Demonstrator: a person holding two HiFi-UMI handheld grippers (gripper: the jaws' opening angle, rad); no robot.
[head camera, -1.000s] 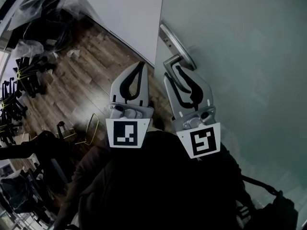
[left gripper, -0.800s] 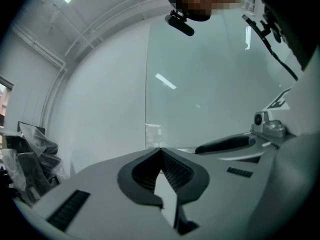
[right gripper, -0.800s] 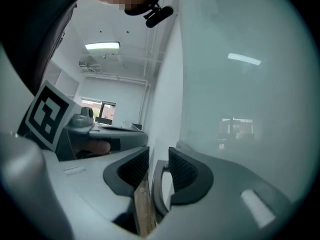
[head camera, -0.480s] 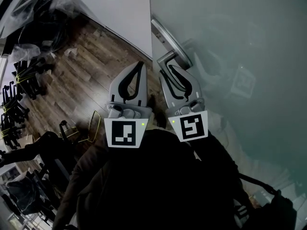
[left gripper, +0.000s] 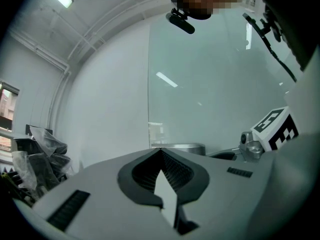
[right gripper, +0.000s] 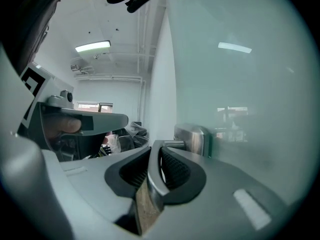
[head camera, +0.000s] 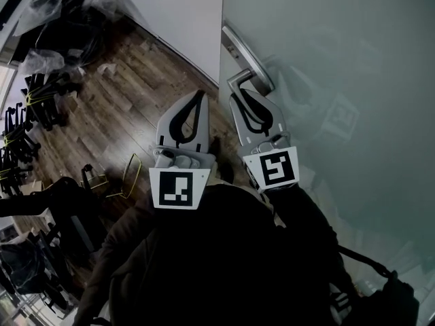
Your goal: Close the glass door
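Note:
The frosted glass door (head camera: 340, 73) fills the right half of the head view, with its edge running up the middle. A metal lever handle (head camera: 239, 80) sticks out from a long metal plate (head camera: 246, 53) on that edge. My right gripper (head camera: 246, 95) is shut on the lever handle (right gripper: 152, 176), which runs between its jaws toward the metal plate (right gripper: 192, 139). My left gripper (head camera: 197, 94) hangs just left of it, shut on nothing, with the glass door (left gripper: 215, 94) ahead and the right gripper (left gripper: 265, 134) beside it.
A white wall (head camera: 177, 19) meets the door's edge at the top. Wooden floor (head camera: 115, 121) lies to the left, with dark chairs (head camera: 41, 94) and plastic-wrapped items (head camera: 75, 5) piled along its left side. A yellow wire frame (head camera: 126, 175) lies on the floor near me.
The door edge and the handle have shifted slightly in the head view, while my right gripper has stayed on the lever. The left gripper has hardly moved.

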